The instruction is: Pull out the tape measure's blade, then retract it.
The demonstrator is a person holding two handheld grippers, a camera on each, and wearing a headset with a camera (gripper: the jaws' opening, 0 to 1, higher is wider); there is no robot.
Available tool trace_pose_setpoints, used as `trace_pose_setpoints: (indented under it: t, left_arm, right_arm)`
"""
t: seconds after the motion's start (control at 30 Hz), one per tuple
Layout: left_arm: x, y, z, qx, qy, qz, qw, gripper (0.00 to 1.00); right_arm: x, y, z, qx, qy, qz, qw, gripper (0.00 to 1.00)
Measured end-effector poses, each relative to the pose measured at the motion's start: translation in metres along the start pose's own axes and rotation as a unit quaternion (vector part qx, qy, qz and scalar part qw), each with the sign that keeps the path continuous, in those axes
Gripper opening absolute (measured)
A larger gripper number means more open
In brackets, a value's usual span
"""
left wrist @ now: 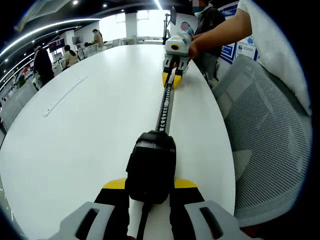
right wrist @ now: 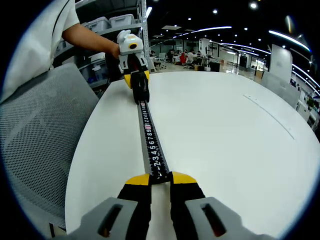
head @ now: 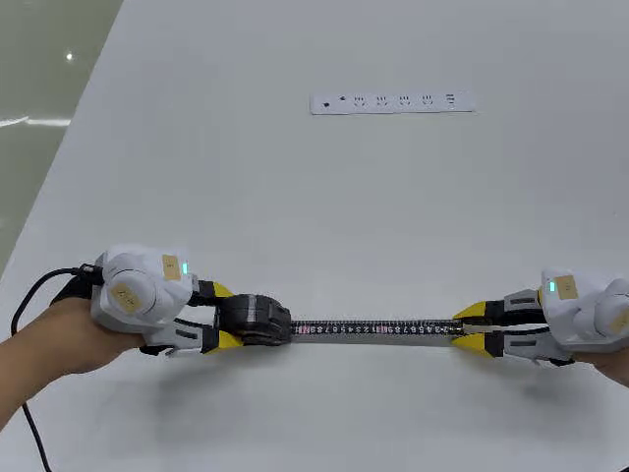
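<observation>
A black tape measure case (head: 254, 320) (left wrist: 151, 166) lies near the front edge of the white table (head: 324, 197), with my left gripper (head: 224, 317) (left wrist: 150, 185) shut on it. Its dark numbered blade (head: 378, 327) (left wrist: 165, 107) (right wrist: 150, 140) stretches flat along the table to the right. My right gripper (head: 470, 326) (right wrist: 160, 178) is shut on the blade's end. In the left gripper view the right gripper (left wrist: 172, 75) sits at the far end of the blade; in the right gripper view the left gripper (right wrist: 135, 80) holds the case (right wrist: 140, 92) far off.
A white power strip (head: 393, 101) (left wrist: 62, 95) (right wrist: 272, 116) lies at the far side of the table. A black cable (head: 29, 305) trails from the left hand. A grey mesh chair (left wrist: 265, 130) (right wrist: 35, 135) stands by the table's near edge.
</observation>
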State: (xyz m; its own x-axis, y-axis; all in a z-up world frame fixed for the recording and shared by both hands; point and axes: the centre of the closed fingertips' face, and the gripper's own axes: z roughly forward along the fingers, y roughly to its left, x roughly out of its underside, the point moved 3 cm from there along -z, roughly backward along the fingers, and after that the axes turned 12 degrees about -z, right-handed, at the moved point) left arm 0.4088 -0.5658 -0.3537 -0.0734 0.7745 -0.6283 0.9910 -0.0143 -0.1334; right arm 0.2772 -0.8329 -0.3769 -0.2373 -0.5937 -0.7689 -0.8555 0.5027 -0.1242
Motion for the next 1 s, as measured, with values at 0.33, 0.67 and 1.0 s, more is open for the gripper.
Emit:
trace_pose_setpoints:
  t: [0.33, 0.67, 1.0]
  left_arm:
    - [0.0, -0.001, 0.0, -0.002, 0.001, -0.001, 1.0, 0.28]
    - [-0.001, 0.0, 0.0, -0.003, 0.001, -0.002, 1.0, 0.28]
    - [-0.001, 0.0, 0.001, -0.005, 0.003, -0.006, 1.0, 0.28]
  right_arm:
    - [0.011, -0.002, -0.014, 0.008, 0.012, 0.006, 0.9999, 0.11]
    - [0.016, -0.003, -0.013, 0.016, 0.01, 0.014, 0.9997, 0.11]
    - [0.017, -0.005, -0.011, 0.012, 0.006, 0.035, 0.9993, 0.12]
